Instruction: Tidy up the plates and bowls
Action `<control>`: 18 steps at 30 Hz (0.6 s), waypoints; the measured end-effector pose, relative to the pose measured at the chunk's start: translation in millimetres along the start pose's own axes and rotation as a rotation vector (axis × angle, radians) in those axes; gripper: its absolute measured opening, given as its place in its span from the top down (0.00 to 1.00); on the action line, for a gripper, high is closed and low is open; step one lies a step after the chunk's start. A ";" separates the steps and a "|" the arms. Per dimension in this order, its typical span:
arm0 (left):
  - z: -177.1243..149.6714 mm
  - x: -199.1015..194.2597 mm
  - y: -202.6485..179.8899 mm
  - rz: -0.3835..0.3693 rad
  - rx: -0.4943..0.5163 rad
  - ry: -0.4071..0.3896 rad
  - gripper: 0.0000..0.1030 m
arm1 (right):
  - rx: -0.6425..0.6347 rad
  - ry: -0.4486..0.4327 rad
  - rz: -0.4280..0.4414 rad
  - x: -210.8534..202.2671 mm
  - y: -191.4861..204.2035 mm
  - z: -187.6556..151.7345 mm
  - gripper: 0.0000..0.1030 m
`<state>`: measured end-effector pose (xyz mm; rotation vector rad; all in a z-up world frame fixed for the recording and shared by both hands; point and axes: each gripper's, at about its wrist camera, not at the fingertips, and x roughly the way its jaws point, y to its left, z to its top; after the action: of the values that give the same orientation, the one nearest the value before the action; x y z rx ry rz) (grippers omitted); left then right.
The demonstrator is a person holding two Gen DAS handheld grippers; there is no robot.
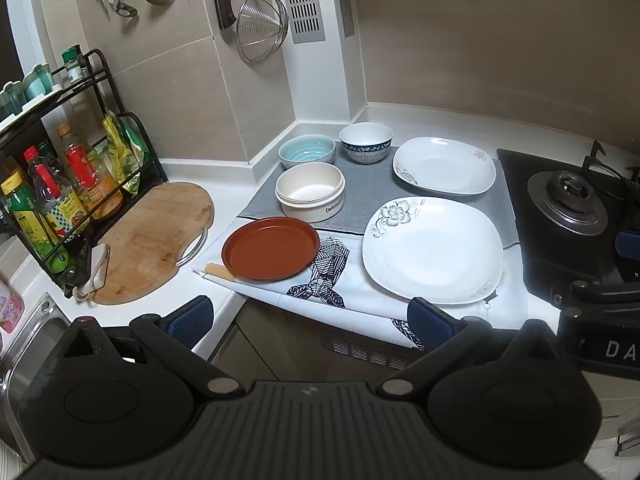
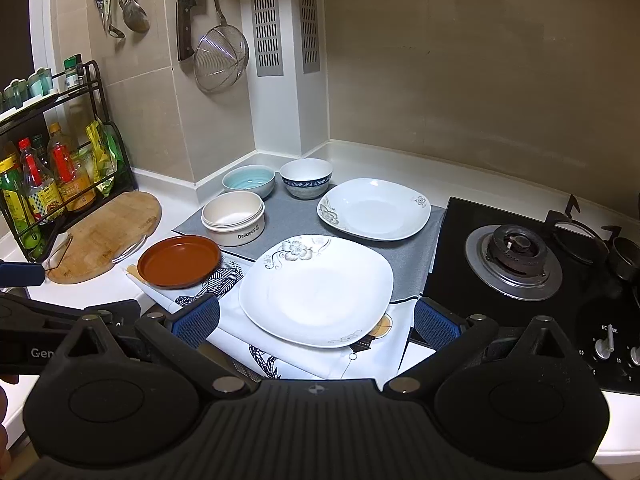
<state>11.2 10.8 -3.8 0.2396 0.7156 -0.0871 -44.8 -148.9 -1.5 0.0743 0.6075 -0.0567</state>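
Note:
On the counter lie a large white flowered plate [image 1: 432, 248] [image 2: 316, 288] near the front, a second white plate [image 1: 444, 165] [image 2: 374, 209] behind it, and a red-brown round plate [image 1: 270, 248] [image 2: 179, 256] at the left. Behind stand a cream "Delicious" bowl [image 1: 310, 192] [image 2: 233, 216], a light blue bowl [image 1: 307, 151] [image 2: 249, 180] and a white bowl with a blue band [image 1: 366, 142] [image 2: 306, 178]. My left gripper [image 1: 310, 318] is open and empty, in front of the counter edge. My right gripper [image 2: 316, 324] is open and empty, its fingers either side of the large plate's near edge.
A grey mat [image 1: 368, 196] and a white patterned cloth [image 1: 360, 296] lie under the dishes. A wooden cutting board [image 1: 152, 240] and a black bottle rack [image 1: 60, 184] stand at the left, a sink [image 1: 24, 344] beside them. A gas stove [image 2: 516, 264] is at the right. Utensils hang on the wall.

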 end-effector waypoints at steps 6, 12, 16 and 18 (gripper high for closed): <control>6.8 11.6 4.5 -0.020 0.003 0.011 0.00 | 0.013 0.015 -0.004 9.8 1.0 3.0 0.00; 16.9 34.8 17.6 -0.099 -0.008 0.018 0.00 | 0.059 0.044 -0.016 30.8 -2.6 12.3 0.00; 29.4 62.0 24.1 -0.166 0.008 0.037 0.00 | 0.127 0.059 -0.044 49.8 -7.8 18.9 0.00; 36.3 79.2 26.1 -0.203 0.018 0.050 0.00 | 0.164 0.068 -0.062 59.4 -11.3 21.3 0.00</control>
<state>98.2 27.4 -24.6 0.1863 0.7878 -0.2819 15.1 -163.8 -18.6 0.2166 0.6727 -0.1641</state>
